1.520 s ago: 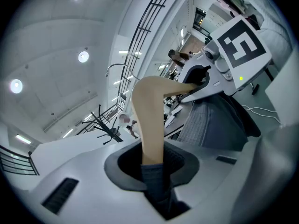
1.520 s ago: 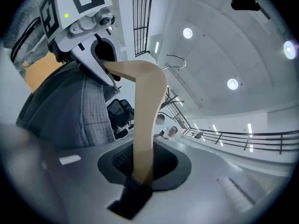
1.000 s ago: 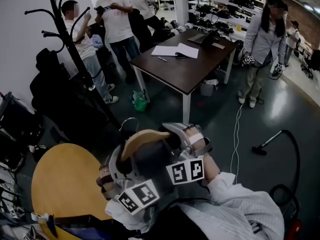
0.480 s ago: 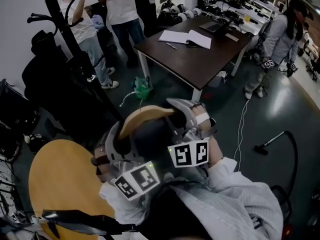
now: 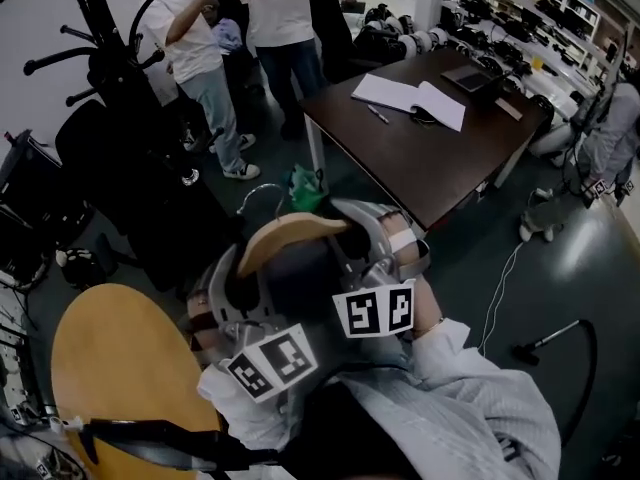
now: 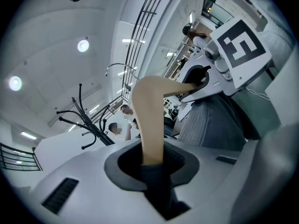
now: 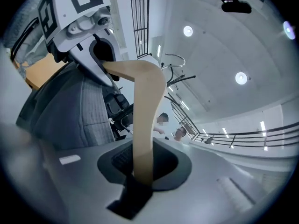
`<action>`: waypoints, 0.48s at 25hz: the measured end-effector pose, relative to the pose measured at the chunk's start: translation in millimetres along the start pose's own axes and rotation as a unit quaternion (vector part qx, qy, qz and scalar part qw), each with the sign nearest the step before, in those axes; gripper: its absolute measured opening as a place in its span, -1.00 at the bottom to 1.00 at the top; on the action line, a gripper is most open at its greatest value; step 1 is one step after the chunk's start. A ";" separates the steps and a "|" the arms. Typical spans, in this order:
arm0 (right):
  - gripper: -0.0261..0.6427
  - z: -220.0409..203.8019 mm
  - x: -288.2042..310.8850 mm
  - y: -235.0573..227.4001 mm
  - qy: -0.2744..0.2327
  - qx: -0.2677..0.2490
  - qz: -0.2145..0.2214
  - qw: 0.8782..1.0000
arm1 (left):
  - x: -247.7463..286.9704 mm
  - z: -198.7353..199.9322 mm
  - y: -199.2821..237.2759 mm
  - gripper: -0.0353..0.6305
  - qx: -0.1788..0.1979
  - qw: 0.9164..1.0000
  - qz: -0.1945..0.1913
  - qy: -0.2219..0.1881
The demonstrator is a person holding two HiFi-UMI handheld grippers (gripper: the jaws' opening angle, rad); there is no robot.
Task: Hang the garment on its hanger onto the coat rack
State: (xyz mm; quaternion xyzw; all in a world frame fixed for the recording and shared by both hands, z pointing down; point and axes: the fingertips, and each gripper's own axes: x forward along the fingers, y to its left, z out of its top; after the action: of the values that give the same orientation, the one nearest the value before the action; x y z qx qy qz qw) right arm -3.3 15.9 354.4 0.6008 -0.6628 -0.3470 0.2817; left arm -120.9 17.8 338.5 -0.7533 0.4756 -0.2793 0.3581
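Since the frame 1 second back, the coat rack (image 5: 110,68) at far left of the head view has grown larger, its dark hooks now running past the top edge; reads as the person closing on it, not yet within reach. On the left gripper (image 5: 238,268) the jaws are clenched on the left end of the wooden hanger (image 5: 290,234); the left gripper view shows the wood running straight down between the pads, grip unchanged. Held roughly level between the 2 grippers, the hanger is in front of the person's chest, well apart from the rack; its wire hook (image 5: 262,196) is free of any peg. Draped off it, between the grippers, hangs the garment (image 5: 300,293), dark grey. On the right gripper (image 5: 352,230) the jaws are clamped on the hanger's right end, same in the right gripper view; no release. Further right, the tabletop (image 5: 430,168) with the open notebook (image 5: 410,98) has swung from centre toward the right edge, which fits a turn toward the rack. Judgement: carry phase, hanging not begun; next need is to raise the hook to a peg and clear the dark bulk crowding the rack's lower part
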 end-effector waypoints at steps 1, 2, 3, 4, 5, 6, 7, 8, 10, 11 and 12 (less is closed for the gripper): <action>-0.72 -8.2 10.5 -7.4 -0.012 0.000 0.007 1.000 | 11.4 5.7 -1.7 -0.69 -0.001 1.000 0.009 0.010; -0.72 -16.0 20.8 -15.3 -0.023 -0.001 0.014 1.000 | 22.7 11.8 -2.8 -0.69 -0.003 1.000 0.019 0.020; -0.72 -23.2 31.2 -23.8 -0.035 -0.002 0.020 0.999 | 34.0 18.4 -3.2 -0.69 -0.004 0.999 0.028 0.030; -0.72 -29.3 41.7 -32.3 -0.046 -0.003 0.027 0.999 | 44.9 25.0 -2.8 -0.69 -0.006 0.998 0.038 0.040; -0.72 -34.3 52.2 -40.8 -0.058 -0.004 0.034 0.998 | 55.2 31.3 -1.7 -0.69 -0.009 0.998 0.046 0.050; -0.72 -38.0 62.3 -48.6 -0.070 -0.006 0.043 0.997 | 64.8 36.8 -0.2 -0.69 -0.012 0.997 0.054 0.059; -0.72 -40.6 72.2 -55.6 -0.081 -0.007 0.053 0.995 | 73.6 41.2 1.8 -0.69 -0.015 0.996 0.060 0.068; -0.72 -42.1 81.8 -61.5 -0.093 -0.008 0.063 0.994 | 81.5 44.5 4.1 -0.69 -0.019 0.995 0.066 0.077; -0.71 -43.4 99.9 -69.8 -0.120 -0.013 0.081 0.989 | 94.2 48.6 8.5 -0.69 -0.027 0.991 0.082 0.099; -0.72 -44.2 108.1 -72.9 -0.134 -0.015 0.088 0.987 | 99.5 50.1 9.8 -0.69 -0.029 0.989 0.092 0.111; -0.71 -45.1 116.1 -75.5 -0.147 -0.016 0.094 0.985 | 104.7 51.1 10.8 -0.69 -0.031 0.987 0.103 0.122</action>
State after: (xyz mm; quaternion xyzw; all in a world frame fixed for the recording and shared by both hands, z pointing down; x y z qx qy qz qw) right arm 63.9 -107.5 316.1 0.4735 -0.7447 -0.4144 0.2224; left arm -46.6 -67.3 308.2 -0.6715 0.5992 -0.3156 0.3007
